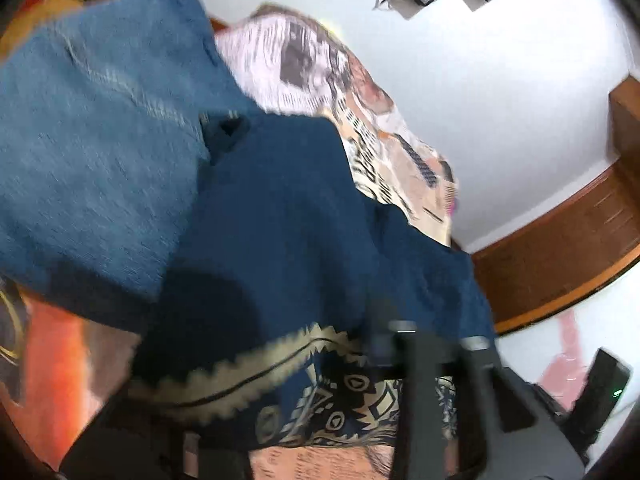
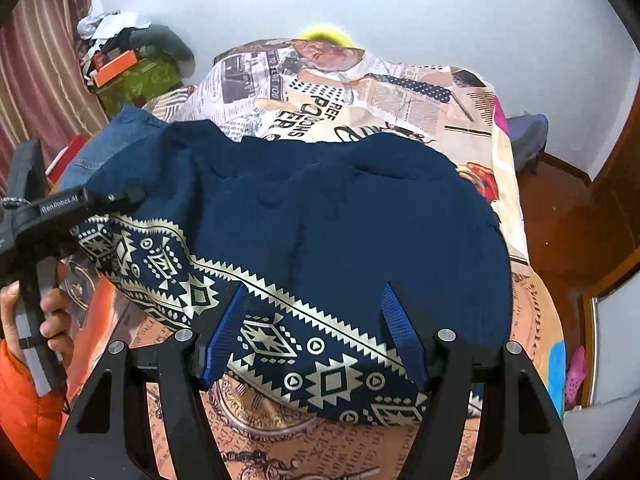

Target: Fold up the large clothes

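A navy garment (image 2: pixel 340 208) with a cream geometric hem band (image 2: pixel 332 376) lies spread on the bed. My right gripper (image 2: pixel 314 296) hangs open over that hem; its blue pads (image 2: pixel 230 332) stand either side of the band without pressing it. At the garment's left edge my left gripper (image 2: pixel 128 197), held by a hand (image 2: pixel 52 308) in an orange sleeve, is shut on the cloth. The left wrist view is blurred: the navy garment (image 1: pixel 288 208) drapes down onto the dark, nearly closed left gripper (image 1: pixel 440 344). A lighter blue denim piece (image 1: pixel 100 140) lies beside the garment.
The bed has a newspaper-print sheet (image 2: pixel 360 92) and an orange printed cover (image 2: pixel 256 420) near me. Boxes and clothes (image 2: pixel 128 64) are piled at the back left by a striped curtain (image 2: pixel 36 60). Wooden floor (image 2: pixel 560 220) runs along the bed's right side.
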`<state>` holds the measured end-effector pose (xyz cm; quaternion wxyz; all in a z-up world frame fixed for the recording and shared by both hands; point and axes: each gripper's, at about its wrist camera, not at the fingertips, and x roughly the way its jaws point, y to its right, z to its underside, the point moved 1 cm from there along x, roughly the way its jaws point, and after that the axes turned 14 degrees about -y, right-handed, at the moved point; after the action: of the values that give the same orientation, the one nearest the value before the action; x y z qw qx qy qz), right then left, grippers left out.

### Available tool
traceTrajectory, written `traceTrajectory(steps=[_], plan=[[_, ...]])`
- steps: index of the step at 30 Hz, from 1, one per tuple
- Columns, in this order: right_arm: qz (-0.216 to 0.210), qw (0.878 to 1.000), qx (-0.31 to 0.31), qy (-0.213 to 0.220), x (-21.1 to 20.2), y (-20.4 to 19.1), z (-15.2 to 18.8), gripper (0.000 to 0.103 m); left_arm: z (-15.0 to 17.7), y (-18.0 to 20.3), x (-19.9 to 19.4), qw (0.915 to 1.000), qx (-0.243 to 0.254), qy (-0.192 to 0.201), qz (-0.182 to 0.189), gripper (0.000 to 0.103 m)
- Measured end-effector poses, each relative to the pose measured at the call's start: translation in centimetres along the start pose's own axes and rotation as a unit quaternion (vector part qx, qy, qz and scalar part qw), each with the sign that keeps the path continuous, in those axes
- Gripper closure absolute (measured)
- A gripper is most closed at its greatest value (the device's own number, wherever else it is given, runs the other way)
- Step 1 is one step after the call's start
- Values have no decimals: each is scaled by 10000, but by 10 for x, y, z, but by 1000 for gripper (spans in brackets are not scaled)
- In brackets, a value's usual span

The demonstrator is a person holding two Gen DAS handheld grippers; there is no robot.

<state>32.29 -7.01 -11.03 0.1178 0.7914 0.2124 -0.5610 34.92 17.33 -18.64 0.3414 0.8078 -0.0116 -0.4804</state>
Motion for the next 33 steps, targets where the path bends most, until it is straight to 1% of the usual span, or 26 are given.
traceTrajectory(steps=[1, 2, 4, 6, 8, 9, 11, 13, 16, 17, 20, 23, 25, 26, 29, 30, 32, 33], plan=[[-14, 10000, 6, -27, 1, -1, -1, 38, 3, 6, -7, 9996, 191, 89, -178, 89], [-64, 10000, 28, -69, 4, -2, -2, 38, 2, 5, -10, 9992, 279, 165, -245, 92], [-201, 9997, 82, -131, 9, -5, -5, 38, 0, 16, -17, 9982, 385, 360, -268, 93], [-506, 9985, 116, -165, 14, -13, -9, 38, 1, 25, -38, 9965, 468, 596, -340, 94], [-730, 9972, 63, -177, 19, -24, -11, 38, 1, 37, -55, 9934, 641, 833, -465, 94], [-802, 9966, 27, -201, 23, -30, -12, 38, 0, 46, -65, 9903, 791, 976, -597, 94], [-1007, 9943, -84, -340, 38, -47, -15, 38, -1, 61, -74, 9855, 1025, 1117, -764, 94], [-1235, 9906, -139, -575, 55, -61, -18, 37, 3, 74, -79, 9820, 1224, 1154, -857, 94], [-1411, 9860, -154, -879, 70, -70, -19, 37, 6, 92, -72, 9725, 1604, 1203, -1187, 94], [-1423, 9855, -167, -904, 70, -71, -18, 37, 9, 99, -69, 9701, 1726, 1186, -1229, 94], [-1220, 9898, -183, -719, 55, -62, -9, 37, 16, 116, -62, 9652, 2011, 1153, -1213, 94], [-954, 9948, -75, -363, 26, -38, 6, 37, 26, 138, -47, 9597, 2354, 1045, -1124, 94], [-623, 9979, 125, -94, 4, -12, 15, 37, 39, 155, -33, 9550, 2657, 856, -1003, 94], [-499, 9985, 229, -1, -4, -1, 22, 37, 43, 162, -29, 9542, 2731, 776, -948, 94], [-256, 9975, 646, 122, -26, 38, 44, 37, 69, 179, -3, 9455, 3151, 322, -752, 94], [-238, 9966, 775, 132, -31, 47, 48, 37, 79, 183, 11, 9405, 3322, 80, -713, 93], [-233, 9938, 1083, 128, -37, 69, 58, 37, 93, 182, 36, 9362, 3428, -381, -677, 92], [-242, 9923, 1212, 114, -40, 78, 66, 37, 100, 177, 54, 9336, 3442, -725, -687, 91]])
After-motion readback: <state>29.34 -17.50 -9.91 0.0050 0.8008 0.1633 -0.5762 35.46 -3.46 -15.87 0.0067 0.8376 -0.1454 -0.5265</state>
